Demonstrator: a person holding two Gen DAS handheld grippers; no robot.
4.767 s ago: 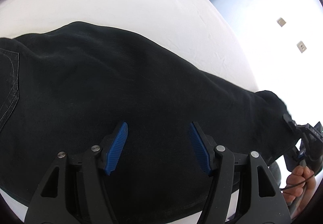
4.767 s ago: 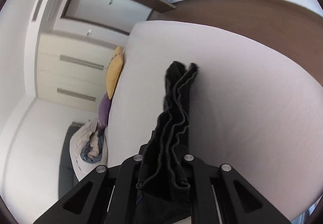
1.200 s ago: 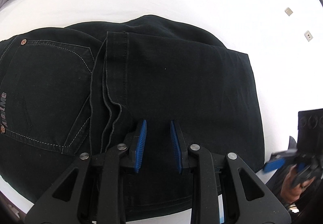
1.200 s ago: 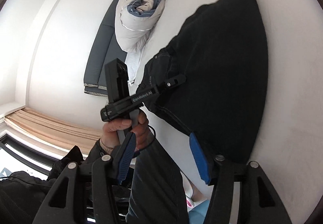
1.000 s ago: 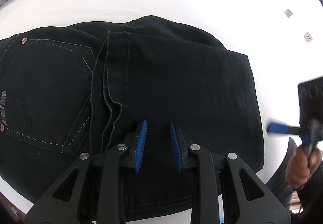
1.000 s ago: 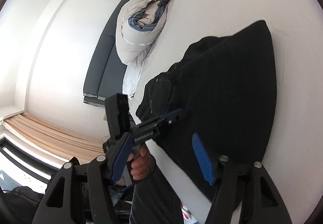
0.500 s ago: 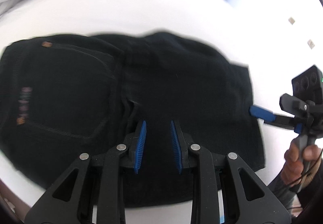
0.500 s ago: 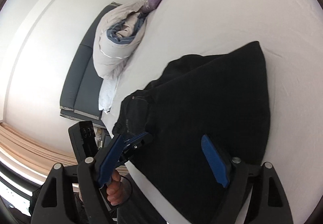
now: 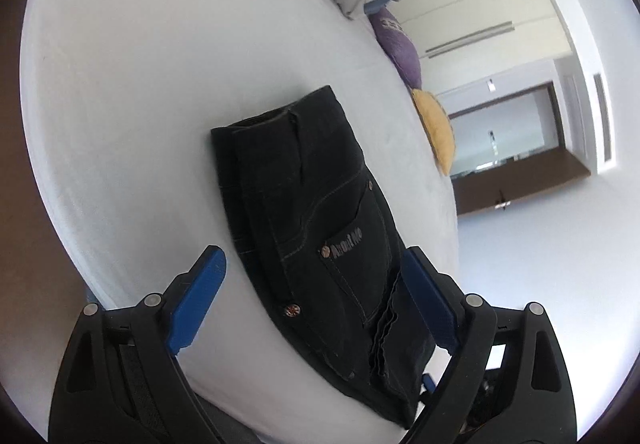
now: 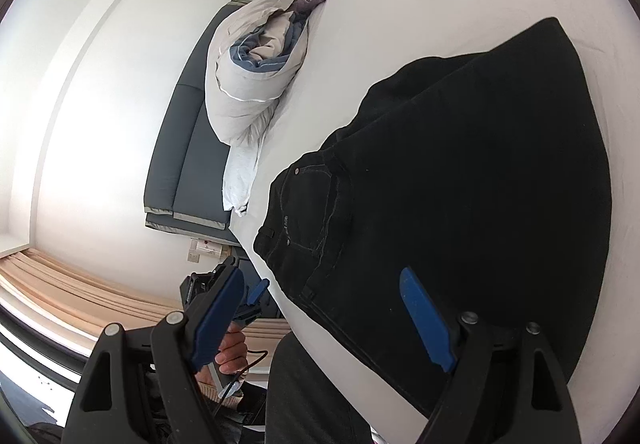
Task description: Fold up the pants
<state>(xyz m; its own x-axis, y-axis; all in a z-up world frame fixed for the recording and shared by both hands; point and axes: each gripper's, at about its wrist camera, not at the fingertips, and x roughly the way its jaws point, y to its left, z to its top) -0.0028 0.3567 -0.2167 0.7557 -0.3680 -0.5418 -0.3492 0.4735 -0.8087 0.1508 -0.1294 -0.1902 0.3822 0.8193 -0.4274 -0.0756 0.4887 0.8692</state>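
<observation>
Folded pants [image 9: 316, 228] lie on the bed [image 9: 160, 84].

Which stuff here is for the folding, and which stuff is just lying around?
For the folding:
black pants
left gripper
right gripper

Just lying around:
purple pillow
yellow pillow
rolled duvet
</observation>
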